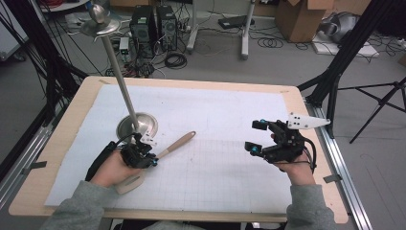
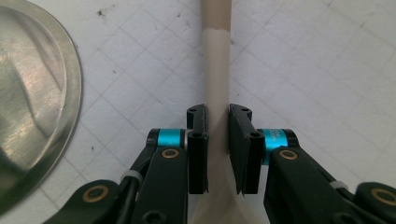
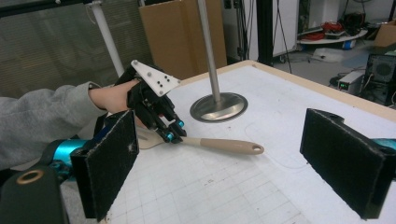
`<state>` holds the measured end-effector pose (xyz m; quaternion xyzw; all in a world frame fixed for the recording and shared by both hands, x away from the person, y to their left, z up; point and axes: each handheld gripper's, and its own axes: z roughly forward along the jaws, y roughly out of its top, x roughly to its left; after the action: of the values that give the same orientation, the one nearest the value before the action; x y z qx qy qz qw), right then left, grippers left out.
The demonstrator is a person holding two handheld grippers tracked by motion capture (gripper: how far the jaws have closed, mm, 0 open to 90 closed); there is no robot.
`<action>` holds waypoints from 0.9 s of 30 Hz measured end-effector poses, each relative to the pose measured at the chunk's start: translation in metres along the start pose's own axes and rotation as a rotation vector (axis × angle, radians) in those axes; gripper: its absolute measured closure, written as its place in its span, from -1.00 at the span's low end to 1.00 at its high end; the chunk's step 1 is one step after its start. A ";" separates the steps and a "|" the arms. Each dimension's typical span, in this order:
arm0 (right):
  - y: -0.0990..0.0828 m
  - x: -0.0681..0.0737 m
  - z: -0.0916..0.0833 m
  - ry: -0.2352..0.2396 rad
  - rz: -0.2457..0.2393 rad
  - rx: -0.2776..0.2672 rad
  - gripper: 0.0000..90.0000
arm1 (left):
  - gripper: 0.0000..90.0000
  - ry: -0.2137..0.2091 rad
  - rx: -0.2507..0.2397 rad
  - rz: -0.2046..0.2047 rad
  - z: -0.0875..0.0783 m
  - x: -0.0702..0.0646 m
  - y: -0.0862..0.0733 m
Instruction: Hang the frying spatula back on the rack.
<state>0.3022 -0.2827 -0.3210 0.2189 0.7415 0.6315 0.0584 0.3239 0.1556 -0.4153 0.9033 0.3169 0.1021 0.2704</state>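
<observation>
While the spatula (image 2: 217, 88) lies on the surface (image 1: 230, 158) | left gripper (image 2: 218, 140) fingers pinch its neck | right gripper (image 3: 233, 158) fingers wide open, empty

Your table (image 1: 76, 103) is pale wood with a white gridded mat (image 1: 215, 143) over most of its top. Beyond its far edge you have grey floor (image 1: 287, 62) strewn with looped cables (image 1: 270, 42). Two black computer towers (image 1: 153, 26) stand past the table's far left corner, cardboard boxes (image 1: 306, 17) past its far right corner. A black tripod (image 1: 383, 103) stands to the table's right, and dark frame struts (image 1: 347, 50) rise beside that right edge.
</observation>
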 end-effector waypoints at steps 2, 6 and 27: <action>0.000 0.000 0.000 0.000 0.003 0.000 -0.77 | 0.73 -0.008 -0.018 -0.011 -0.003 0.001 0.000; 0.000 0.000 -0.001 -0.001 0.002 -0.002 -0.76 | 0.73 -0.017 -0.047 -0.024 -0.009 0.004 -0.002; 0.000 -0.001 -0.001 -0.002 0.003 -0.001 -0.77 | 0.73 -0.058 -0.188 -0.002 -0.050 0.023 -0.016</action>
<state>0.3028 -0.2839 -0.3211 0.2206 0.7410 0.6316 0.0584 0.3156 0.2017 -0.3825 0.8764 0.2987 0.1051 0.3629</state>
